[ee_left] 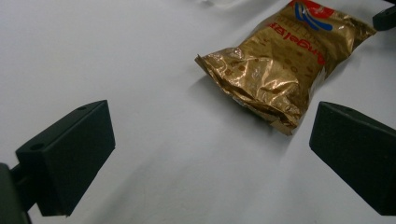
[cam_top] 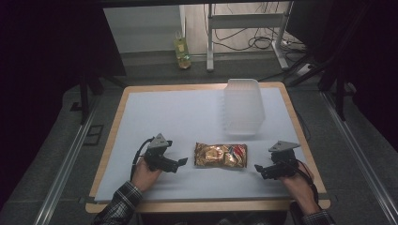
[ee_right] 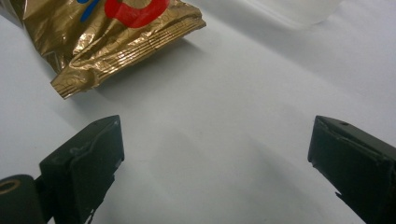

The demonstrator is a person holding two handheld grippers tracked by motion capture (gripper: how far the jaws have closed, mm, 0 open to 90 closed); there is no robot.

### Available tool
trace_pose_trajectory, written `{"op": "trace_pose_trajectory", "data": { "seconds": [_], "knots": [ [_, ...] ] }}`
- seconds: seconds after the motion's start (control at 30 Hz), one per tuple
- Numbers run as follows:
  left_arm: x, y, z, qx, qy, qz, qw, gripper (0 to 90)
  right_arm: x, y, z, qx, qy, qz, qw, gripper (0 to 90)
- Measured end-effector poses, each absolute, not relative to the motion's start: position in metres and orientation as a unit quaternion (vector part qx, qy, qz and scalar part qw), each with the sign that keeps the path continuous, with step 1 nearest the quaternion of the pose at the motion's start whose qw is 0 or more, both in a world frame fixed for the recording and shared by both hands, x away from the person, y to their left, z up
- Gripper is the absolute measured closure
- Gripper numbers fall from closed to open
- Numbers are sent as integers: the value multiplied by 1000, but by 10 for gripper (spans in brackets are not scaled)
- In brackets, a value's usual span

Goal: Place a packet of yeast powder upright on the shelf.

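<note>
A crinkled gold foil snack bag (cam_top: 220, 155) with red and blue print lies flat near the table's front middle. My left gripper (cam_top: 180, 163) rests just left of it, open, jaws empty. In the left gripper view the bag (ee_left: 280, 65) lies ahead and to the right of the wide-apart jaws. My right gripper (cam_top: 259, 169) sits right of the bag, open and empty. In the right gripper view the bag's sealed end (ee_right: 121, 42) is at the upper left, beyond the left jaw.
A clear plastic bin (cam_top: 242, 107) stands upside down at the back right of the white table cover (cam_top: 164, 117). The wooden table edge (cam_top: 206, 205) runs along the front. A bottle (cam_top: 181, 50) stands on the floor beyond the table.
</note>
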State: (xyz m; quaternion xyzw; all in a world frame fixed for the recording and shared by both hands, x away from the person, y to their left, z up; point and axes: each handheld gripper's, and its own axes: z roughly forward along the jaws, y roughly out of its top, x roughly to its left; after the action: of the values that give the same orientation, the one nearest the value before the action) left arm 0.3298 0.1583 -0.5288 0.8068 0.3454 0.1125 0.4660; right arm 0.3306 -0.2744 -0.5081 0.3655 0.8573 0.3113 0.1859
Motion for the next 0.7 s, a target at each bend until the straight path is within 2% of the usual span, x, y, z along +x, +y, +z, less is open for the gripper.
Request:
{"op": "trace_pose_trajectory", "data": {
  "seconds": [0.43, 0.57, 0.6, 0.7],
  "knots": [
    [329, 155, -524, 814, 343, 134, 450, 12, 330, -276, -506, 366, 854, 314, 195, 38],
    [328, 153, -520, 810, 340, 131, 459, 70, 330, -276, -506, 366, 855, 309, 198, 38],
    [327, 153, -519, 808, 339, 135, 462, 125, 330, -276, -506, 365, 856, 308, 198, 38],
    [325, 148, -515, 808, 327, 127, 472, 188, 330, -276, -506, 363, 857, 307, 199, 38]
  ]
}}
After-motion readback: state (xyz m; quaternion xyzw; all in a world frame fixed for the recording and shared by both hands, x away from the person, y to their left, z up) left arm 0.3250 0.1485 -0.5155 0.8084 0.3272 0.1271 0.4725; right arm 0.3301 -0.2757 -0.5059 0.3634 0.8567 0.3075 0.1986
